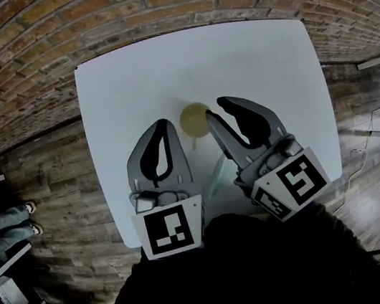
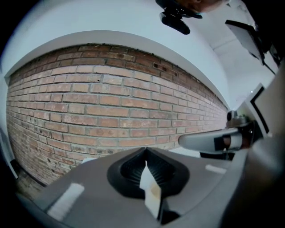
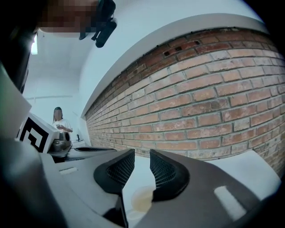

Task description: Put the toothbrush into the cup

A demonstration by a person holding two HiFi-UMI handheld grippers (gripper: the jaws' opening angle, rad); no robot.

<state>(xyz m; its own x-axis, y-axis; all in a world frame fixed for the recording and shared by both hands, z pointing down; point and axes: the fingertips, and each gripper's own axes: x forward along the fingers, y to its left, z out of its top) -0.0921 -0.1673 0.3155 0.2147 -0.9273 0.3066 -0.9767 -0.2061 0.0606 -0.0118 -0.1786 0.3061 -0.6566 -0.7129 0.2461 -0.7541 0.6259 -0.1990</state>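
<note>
Over the white table (image 1: 127, 86), the right gripper (image 3: 141, 156) has its jaws apart and empty, the cup (image 3: 141, 199) just below them; the left gripper (image 2: 145, 151) is closed on nothing. Only the head view shows the toothbrush (image 1: 217, 173), a pale handle slanting from the cup.

**A plain indoor workroom, not a home**

Ahead of my jaws a long brick wall (image 3: 200, 111) runs under a bare white ceiling (image 2: 89, 22). Below my jaws, a plain white worktop (image 1: 127, 86) stands on a wood-plank floor (image 1: 58, 185). Far off to the left of my right jaws a person (image 3: 58, 119) stands watching. Someone else's legs (image 1: 3, 228) show left of the worktop.
</note>
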